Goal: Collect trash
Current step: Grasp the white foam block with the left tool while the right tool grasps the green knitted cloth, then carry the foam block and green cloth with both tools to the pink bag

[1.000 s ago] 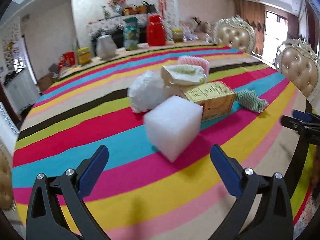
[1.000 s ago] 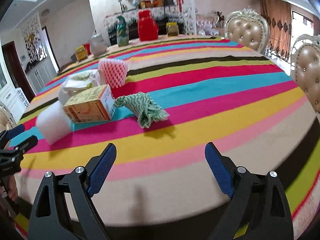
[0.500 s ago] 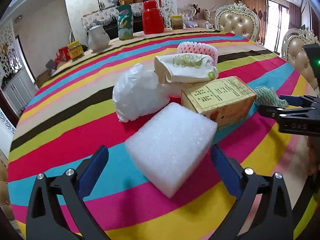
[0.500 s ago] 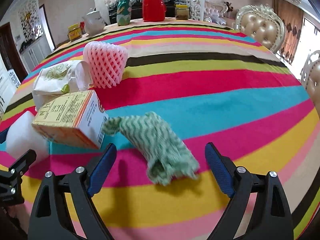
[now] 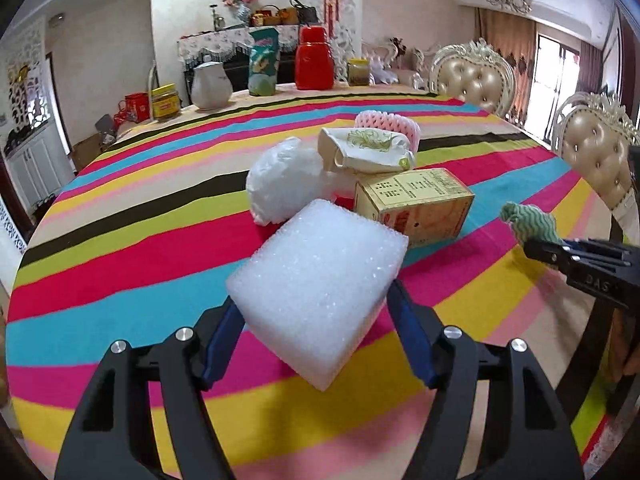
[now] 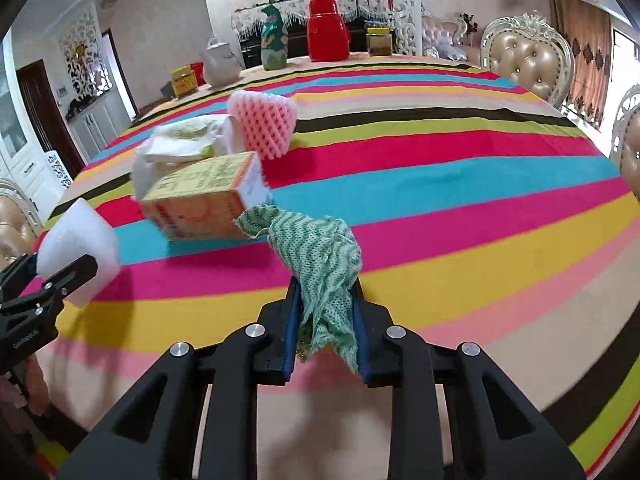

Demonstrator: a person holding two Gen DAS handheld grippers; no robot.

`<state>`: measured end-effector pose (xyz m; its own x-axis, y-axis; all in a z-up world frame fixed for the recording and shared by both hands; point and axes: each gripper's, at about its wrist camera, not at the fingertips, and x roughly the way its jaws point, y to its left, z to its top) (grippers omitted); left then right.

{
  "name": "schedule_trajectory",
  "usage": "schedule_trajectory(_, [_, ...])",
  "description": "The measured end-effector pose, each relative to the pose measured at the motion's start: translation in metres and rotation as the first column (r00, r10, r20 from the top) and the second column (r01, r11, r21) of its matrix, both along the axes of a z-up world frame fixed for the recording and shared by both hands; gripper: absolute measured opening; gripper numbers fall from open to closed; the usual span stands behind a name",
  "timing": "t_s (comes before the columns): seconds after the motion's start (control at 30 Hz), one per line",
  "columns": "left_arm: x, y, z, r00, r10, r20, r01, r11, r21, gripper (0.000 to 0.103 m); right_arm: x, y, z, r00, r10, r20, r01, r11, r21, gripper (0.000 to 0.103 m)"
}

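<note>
On the striped tablecloth (image 5: 120, 260) lies a heap of trash: a white plastic bag (image 5: 284, 180), a crumpled white cup with green print (image 5: 364, 150), a pink foam net (image 5: 396, 124) and a yellow cardboard box (image 5: 416, 204). My left gripper (image 5: 316, 312) has its jaws closing on a white foam block (image 5: 320, 280). Both blue pads press its sides and it is tilted up off the cloth. In the right wrist view the foam block (image 6: 76, 240) shows at the far left. My right gripper (image 6: 326, 292) is shut on a green zigzag cloth (image 6: 320, 248) next to the box (image 6: 200, 196).
At the far table edge stand a red thermos (image 5: 314, 60), a green bag (image 5: 262, 62), a white kettle (image 5: 210, 84) and jars (image 5: 358, 72). Padded chairs (image 5: 474, 76) line the right side. Bare striped cloth stretches to the right of the heap (image 6: 460, 184).
Both grippers moved forward to the heap. The left jaws closed around the foam block and tilted it up. The right jaws shut on the green cloth and bunched it.
</note>
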<state>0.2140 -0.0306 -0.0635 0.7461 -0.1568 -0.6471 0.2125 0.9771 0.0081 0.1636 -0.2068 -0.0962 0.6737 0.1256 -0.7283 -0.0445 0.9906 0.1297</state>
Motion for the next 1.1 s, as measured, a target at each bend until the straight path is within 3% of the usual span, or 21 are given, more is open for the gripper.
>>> schedule_trajectory(0.5, [-0.098, -0.013, 0.014, 0.991, 0.026, 0.134, -0.014, 0.996, -0.089, 0.069, -0.099, 0.015, 0.023, 0.988, 0.033, 0.15, -0.041, 0.998, 0.05, 0.025])
schedule_trajectory(0.77, [-0.139, -0.028, 0.023, 0.974, 0.022, 0.225, -0.003, 0.996, -0.084, 0.07, -0.152, 0.01, 0.033, 0.968, -0.004, 0.252, -0.006, 0.999, 0.04, 0.025])
schedule_trajectory(1.1, [-0.172, -0.057, 0.022, 0.968, -0.049, 0.246, 0.075, 0.993, -0.094, 0.07, -0.205, -0.008, 0.035, 0.946, -0.06, 0.318, 0.052, 0.998, 0.032, 0.025])
